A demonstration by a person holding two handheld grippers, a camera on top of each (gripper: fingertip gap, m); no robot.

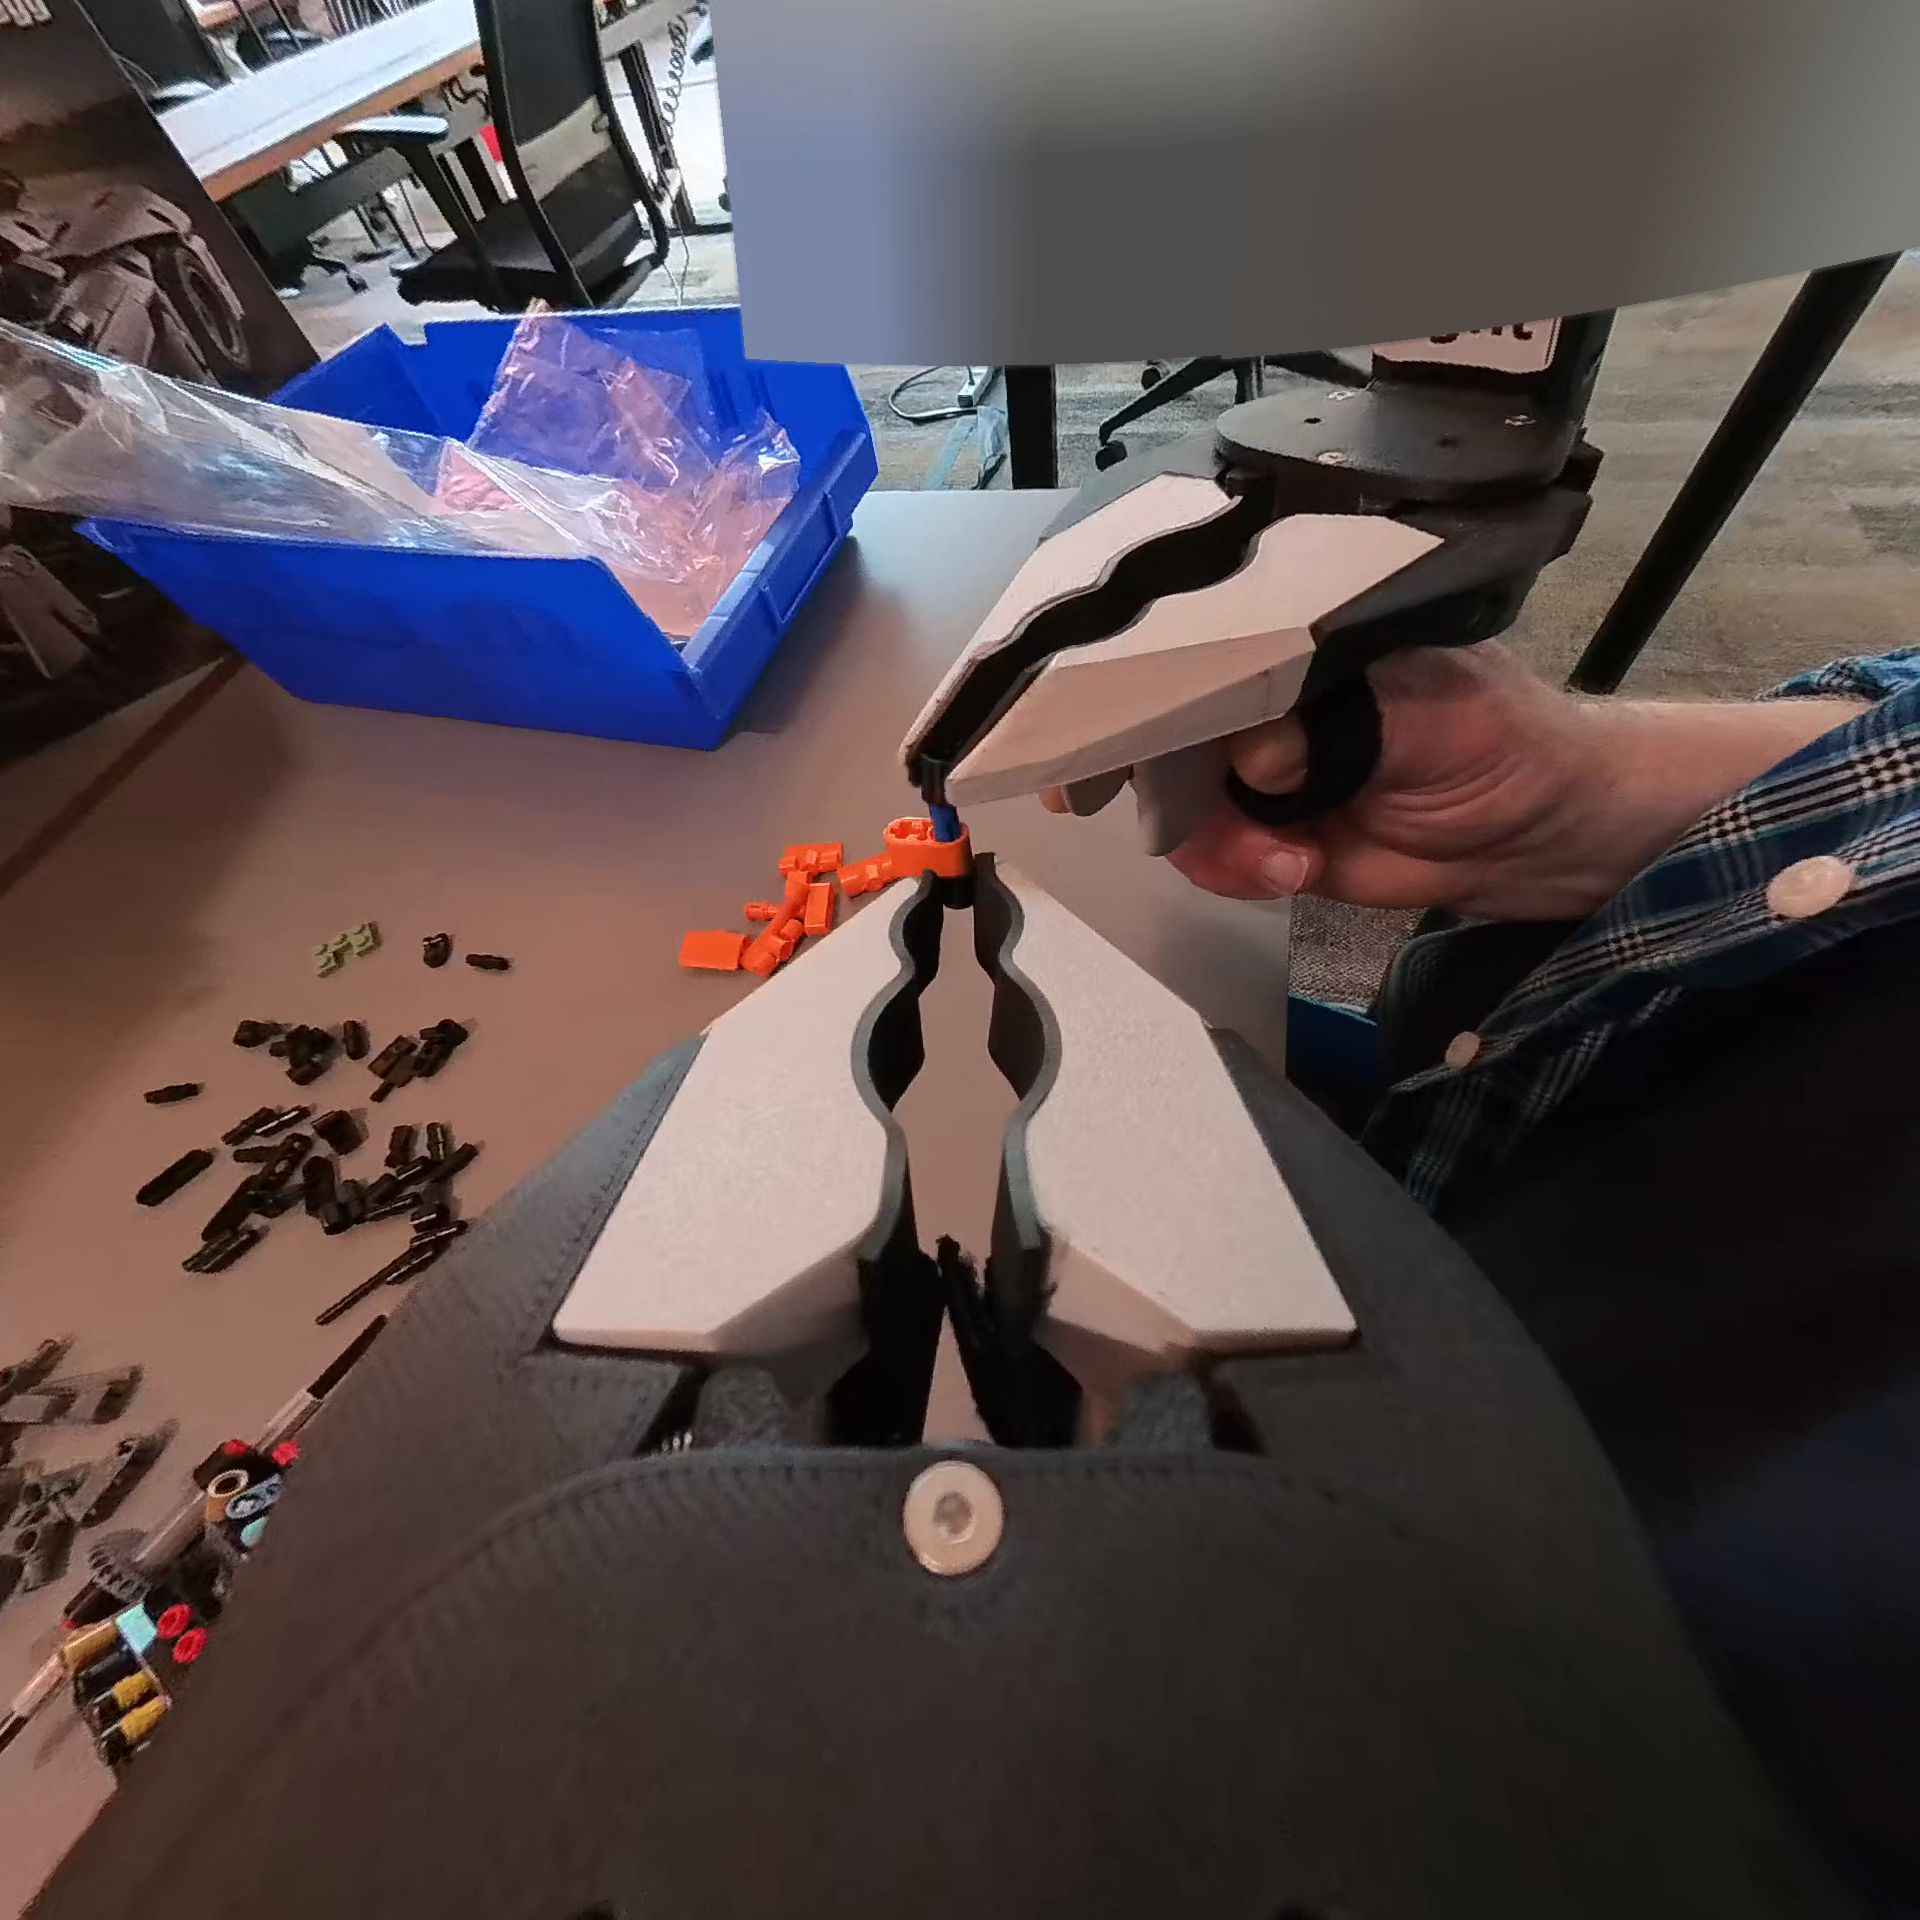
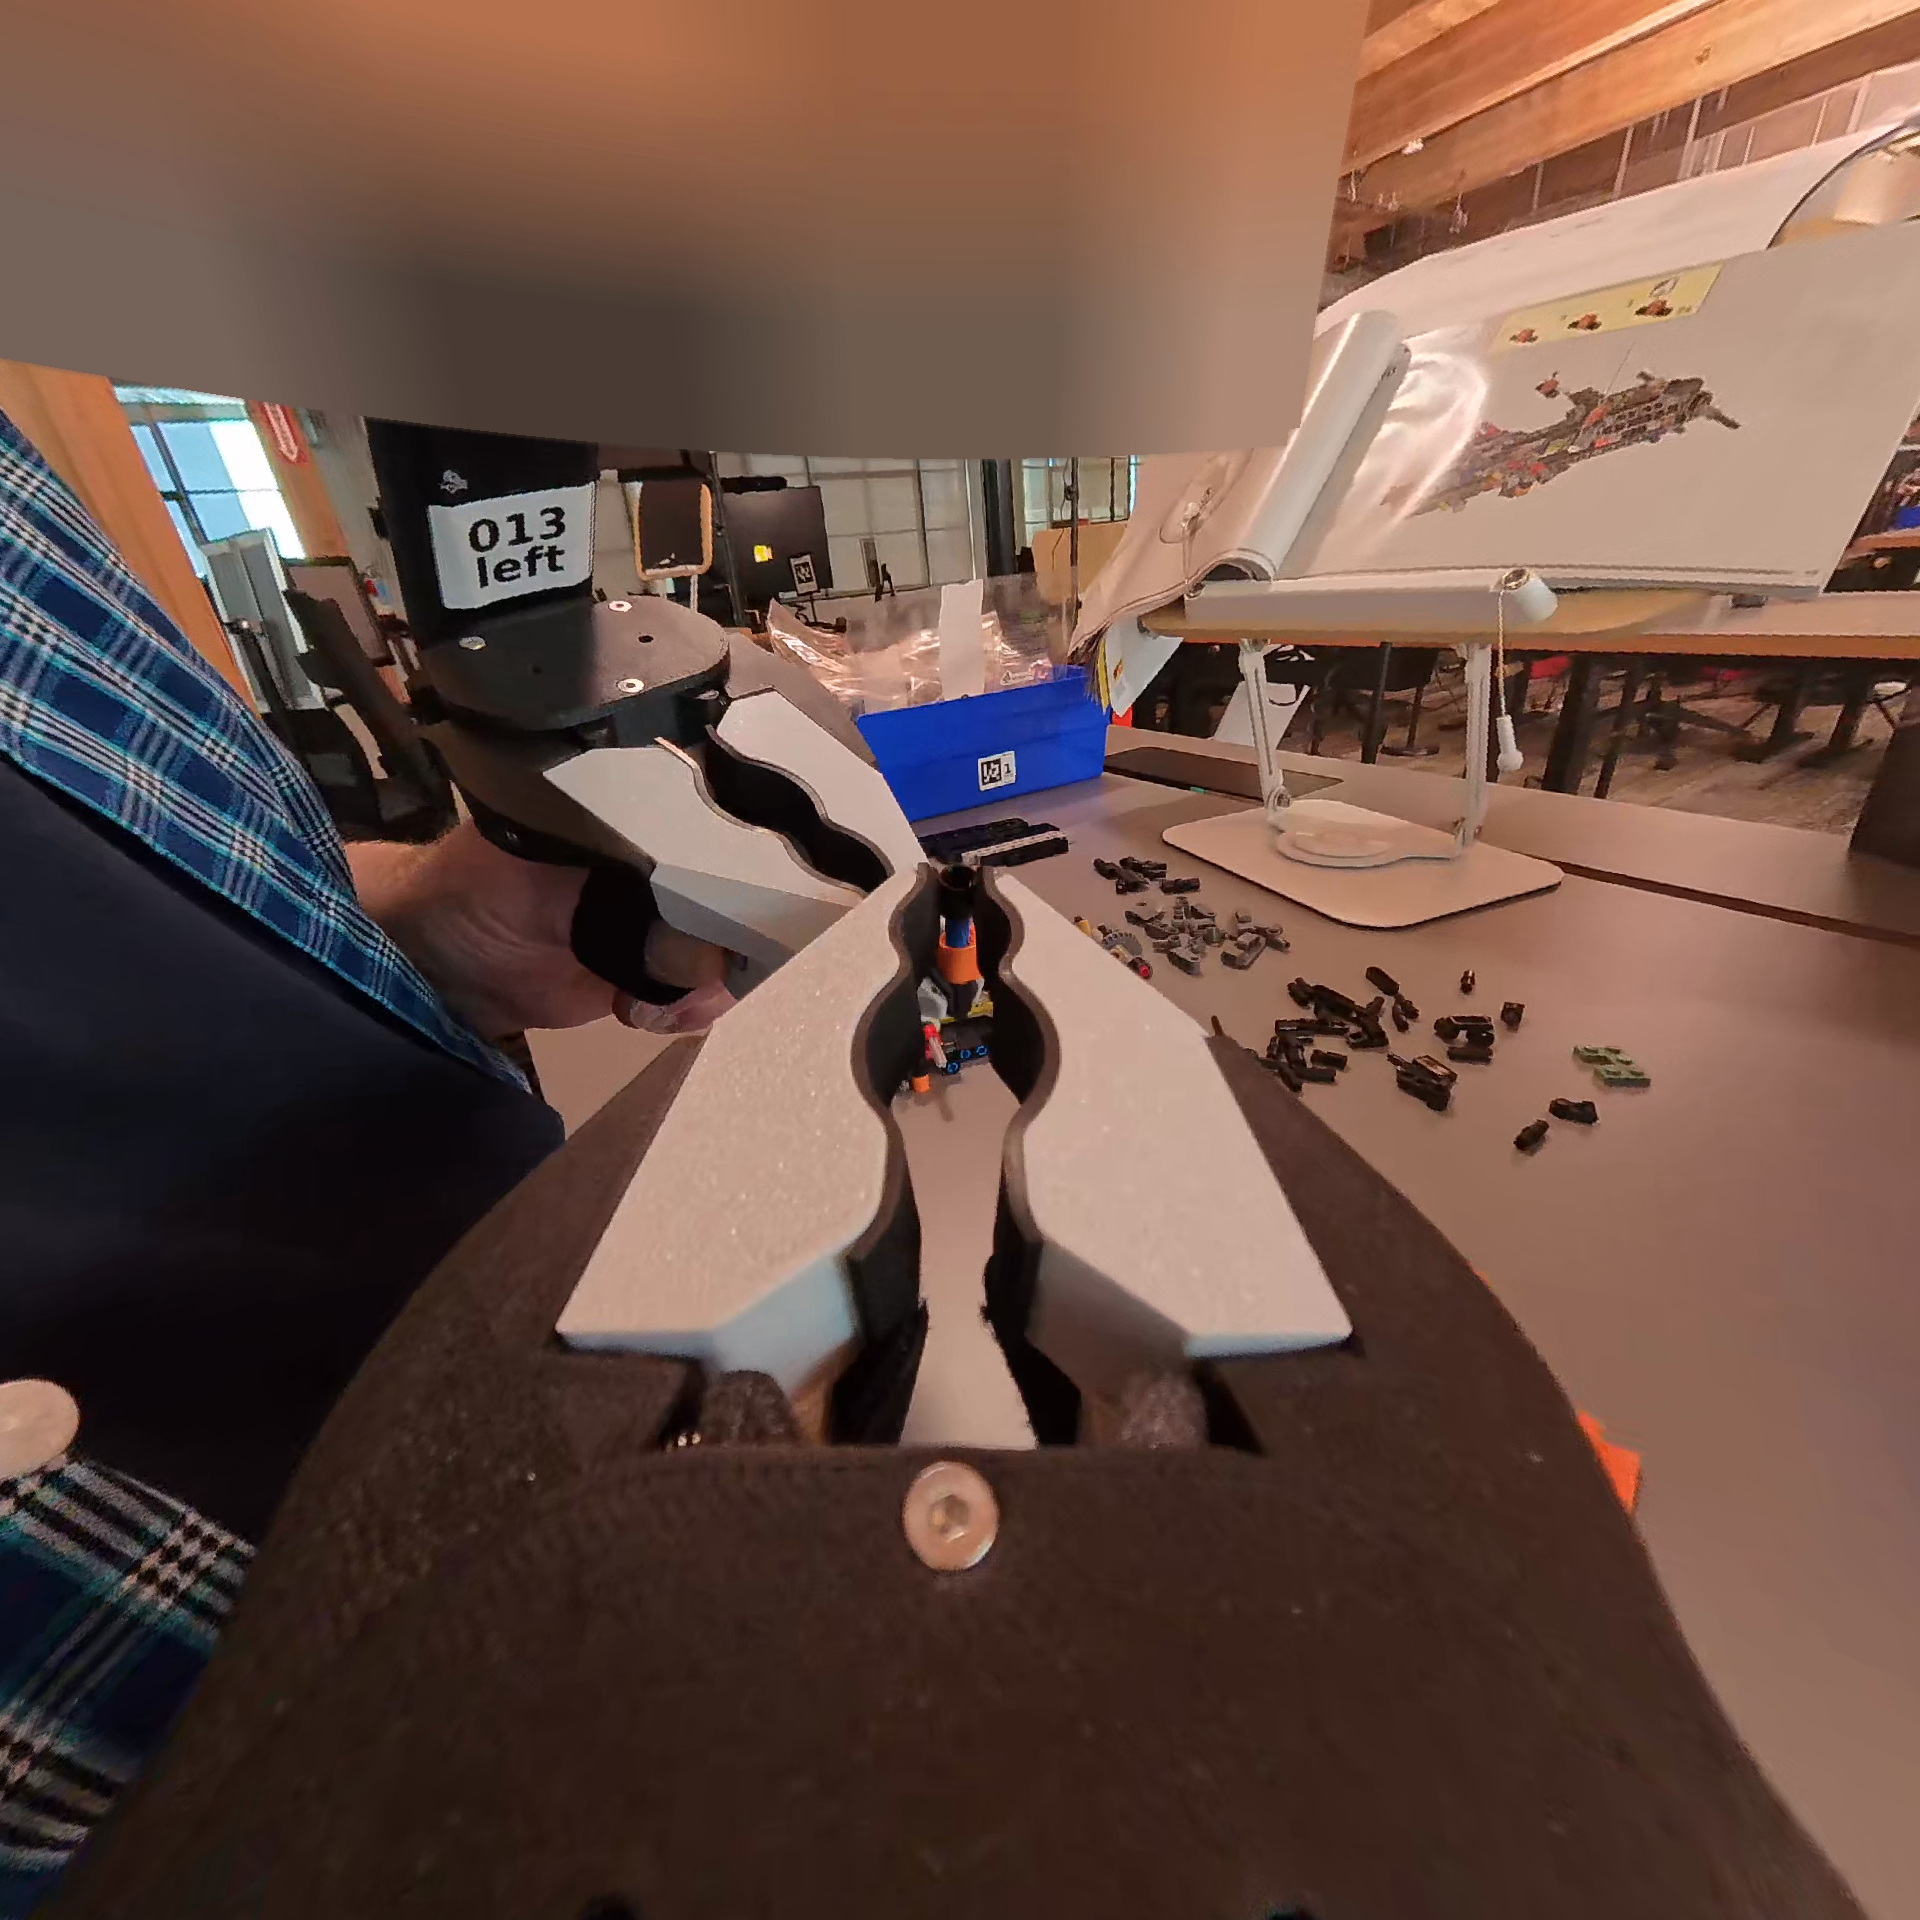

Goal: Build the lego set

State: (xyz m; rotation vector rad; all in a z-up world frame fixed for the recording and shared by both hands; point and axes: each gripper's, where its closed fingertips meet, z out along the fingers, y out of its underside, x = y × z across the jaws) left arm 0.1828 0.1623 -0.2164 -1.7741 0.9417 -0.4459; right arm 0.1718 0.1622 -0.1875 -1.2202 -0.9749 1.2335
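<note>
Bin: a blue plastic storage bin (image 1: 499,623) sits at the far side of the grey bench (image 1: 468,831).
Wrapping: crumpled clear plastic bags (image 1: 582,457) fill the bin and spill over its left rim.
Chairs: black office chairs (image 1: 561,156) stand on the carpet behind the bench.
Background desk: a white desk (image 1: 312,104) stands farther back.

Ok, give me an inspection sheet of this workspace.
Surface: grey table, mostly bare at the near edge.
Job's things: orange connector with blue pin in it; orange parts; black pins; booklet on stand.
Clutter: blue bin of plastic bags.
Grippers: left hand-held gripper shut on connector; right hand-held gripper shut on pin.
Cables: power strip lead on floor.
Surroundings: office chairs, desks.
</note>
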